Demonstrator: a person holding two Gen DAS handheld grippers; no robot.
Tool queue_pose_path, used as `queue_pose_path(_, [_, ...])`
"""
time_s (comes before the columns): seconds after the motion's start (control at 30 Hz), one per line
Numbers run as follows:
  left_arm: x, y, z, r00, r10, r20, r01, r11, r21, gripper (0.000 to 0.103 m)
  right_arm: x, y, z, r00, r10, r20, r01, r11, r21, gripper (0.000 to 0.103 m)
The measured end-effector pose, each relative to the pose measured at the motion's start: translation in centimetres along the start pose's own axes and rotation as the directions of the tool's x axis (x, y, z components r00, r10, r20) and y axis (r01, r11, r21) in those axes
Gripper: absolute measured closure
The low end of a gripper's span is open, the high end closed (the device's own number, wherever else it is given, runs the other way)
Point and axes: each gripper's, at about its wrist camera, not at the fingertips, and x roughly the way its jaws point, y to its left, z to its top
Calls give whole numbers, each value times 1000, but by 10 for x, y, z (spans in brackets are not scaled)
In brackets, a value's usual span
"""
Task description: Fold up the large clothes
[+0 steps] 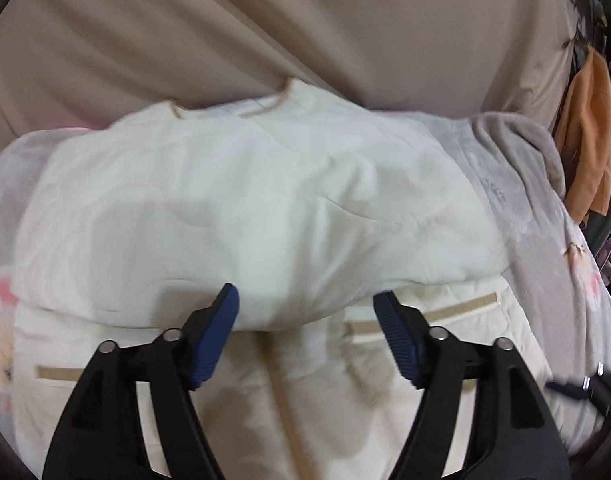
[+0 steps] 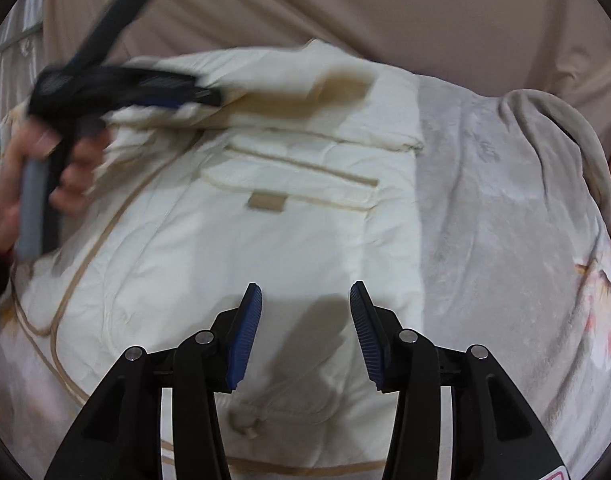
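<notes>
A grey floral blanket (image 2: 505, 208) covers the bed, with a beige sheet (image 1: 305, 20) rising behind it, and the cream jacket (image 2: 265, 248) lies spread on the blanket, tan-trimmed, a folded part laid over its upper half and a flapped pocket (image 2: 289, 184) showing; whether anything is in the pocket cannot be told. Over the jacket's lower half the left gripper (image 1: 305, 332) hovers, jaws released and empty. The right gripper (image 2: 305, 332) hovers over the jacket's near edge, jaws parted, nothing between them, while a hand (image 2: 45, 184) at the jacket's far left holds the other, blurred gripper.
</notes>
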Motion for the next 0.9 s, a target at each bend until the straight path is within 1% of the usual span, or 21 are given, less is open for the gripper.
queue_pose_path(0.07, [-16,20,-6,998,54,25,-54,998,10,28,1,-13,16,999,25,22,-25,999,29,55])
queue_pose_path(0.1, [-25,33,-8,995,89,39,-90,996,15,28,2,-16,26,999,39,34,-41,998,39,52])
queue_pose_path(0.17, [-39,62,-7,986,157,51,-157,987,10,28,7,-24,49,996,65,61,-69,995,75,52])
queue_pose_path(0.2, [-48,77,-5,983,176,53,-176,984,-9,27,11,-28,59,994,79,71,-85,992,97,50])
queue_pose_path(0.27, [-56,111,-6,979,198,45,-194,978,-71,25,21,-36,80,986,146,86,-157,976,148,45])
queue_pose_path(0.3, [-58,130,-8,979,200,34,-194,974,-118,24,27,-40,87,982,166,91,-180,969,170,43])
queue_pose_path(0.33, [-56,141,-8,980,198,23,-192,970,-148,24,37,-43,97,978,189,93,-204,959,198,41])
queue_pose_path(0.4, [-49,167,-13,983,186,-8,-183,957,-224,24,53,-44,108,975,206,84,-221,947,235,40])
queue_pose_path(0.5, [-33,198,-17,987,150,-53,-159,932,-326,24,84,-41,120,976,213,41,-216,934,286,40])
queue_pose_path(0.57, [-20,214,-23,988,132,-83,-154,909,-387,25,105,-35,125,980,198,0,-189,934,304,40])
queue_pose_path(0.63, [-8,230,-25,989,109,-96,-141,878,-458,28,115,-28,133,984,177,-8,-167,944,286,62])
queue_pose_path(0.67, [-6,237,-24,990,103,-96,-137,865,-483,39,115,-22,140,985,170,-3,-164,952,257,90])
queue_pose_path(0.7, [-6,240,-22,991,103,-89,-134,858,-496,49,110,-16,146,986,167,7,-164,959,230,98])
queue_pose_path(0.73, [-8,240,-19,990,113,-79,-138,859,-493,53,97,-8,158,989,134,58,-143,971,192,99])
queue_pose_path(0.77, [-11,239,-15,990,122,-65,-138,862,-487,62,81,-2,167,987,110,118,-128,980,154,99])
queue_pose_path(0.8, [-15,237,-9,990,136,-46,-142,866,-480,67,63,5,178,977,104,185,-125,986,110,99])
queue_pose_path(0.83, [-21,234,-3,989,149,-23,-142,867,-477,68,42,10,188,962,107,253,-130,988,78,99])
queue_pose_path(0.87, [-25,232,2,988,158,0,-139,870,-473,68,18,14,198,934,129,333,-155,987,52,99])
queue_pose_path(0.9, [-27,231,6,986,168,17,-141,873,-467,68,0,15,205,906,152,395,-180,983,34,99])
